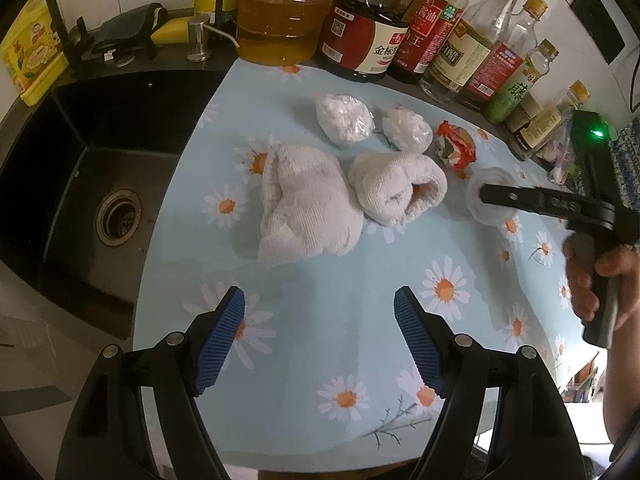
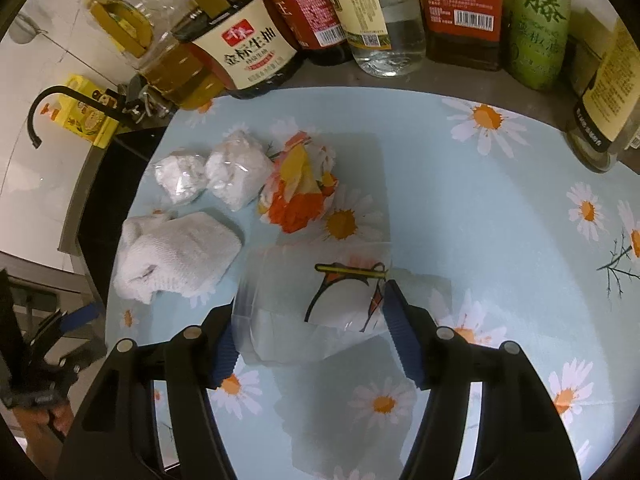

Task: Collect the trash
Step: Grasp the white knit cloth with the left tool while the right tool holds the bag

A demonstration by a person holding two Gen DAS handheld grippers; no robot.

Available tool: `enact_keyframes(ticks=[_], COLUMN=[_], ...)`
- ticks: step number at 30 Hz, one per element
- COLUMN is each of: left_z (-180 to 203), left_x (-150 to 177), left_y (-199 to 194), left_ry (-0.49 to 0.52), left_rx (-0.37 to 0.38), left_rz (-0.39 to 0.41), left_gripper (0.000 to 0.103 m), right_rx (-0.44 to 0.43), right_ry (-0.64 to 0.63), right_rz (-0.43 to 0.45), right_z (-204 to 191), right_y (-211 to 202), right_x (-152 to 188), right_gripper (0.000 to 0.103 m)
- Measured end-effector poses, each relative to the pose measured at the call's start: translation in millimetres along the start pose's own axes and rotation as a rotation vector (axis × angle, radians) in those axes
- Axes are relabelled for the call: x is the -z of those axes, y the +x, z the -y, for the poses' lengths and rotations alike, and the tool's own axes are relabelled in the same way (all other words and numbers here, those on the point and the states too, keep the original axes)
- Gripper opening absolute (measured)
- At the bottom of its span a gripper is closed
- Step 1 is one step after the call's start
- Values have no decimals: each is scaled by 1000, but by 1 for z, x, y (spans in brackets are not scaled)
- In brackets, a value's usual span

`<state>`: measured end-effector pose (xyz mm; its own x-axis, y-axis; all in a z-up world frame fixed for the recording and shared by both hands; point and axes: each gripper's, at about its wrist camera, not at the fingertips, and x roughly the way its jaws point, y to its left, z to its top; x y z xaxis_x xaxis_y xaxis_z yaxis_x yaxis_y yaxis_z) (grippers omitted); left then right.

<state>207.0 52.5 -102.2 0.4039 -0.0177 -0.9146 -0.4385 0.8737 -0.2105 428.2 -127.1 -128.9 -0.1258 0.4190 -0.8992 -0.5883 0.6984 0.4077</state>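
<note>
On the daisy tablecloth lie two white plastic-wrapped wads, an orange snack wrapper and two crumpled white cloths. My left gripper is open and empty, above the cloth's near part. My right gripper has its jaws around a clear plastic cup lying on its side; it also shows in the left wrist view. The right wrist view shows the wrapper, the wads and one cloth.
A black sink with a drain lies left of the tablecloth. Several oil, soy sauce and vinegar bottles line the back edge. A yellow box stands behind the sink. A soap pump sits by it.
</note>
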Motion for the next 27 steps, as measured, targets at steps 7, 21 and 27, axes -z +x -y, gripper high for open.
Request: enact_keyframes(ticks=[7,21,27], left_z=[-2,10,9], left_x=[-19,-47,-47], left_y=[15,51,56], left_ry=[31,164,184], left_rx=[-19,-79,-77], left_rz=[0,-10,-6], left_gripper=[75,73,49], right_rx=[-24,18,27], right_ry=[-4,16,42], right_rz=[28,70,74], right_z=[-3,-2,1], right_y=[-23,-42,-46], right_x=[18,68,82], right_gripper=[64,64,64])
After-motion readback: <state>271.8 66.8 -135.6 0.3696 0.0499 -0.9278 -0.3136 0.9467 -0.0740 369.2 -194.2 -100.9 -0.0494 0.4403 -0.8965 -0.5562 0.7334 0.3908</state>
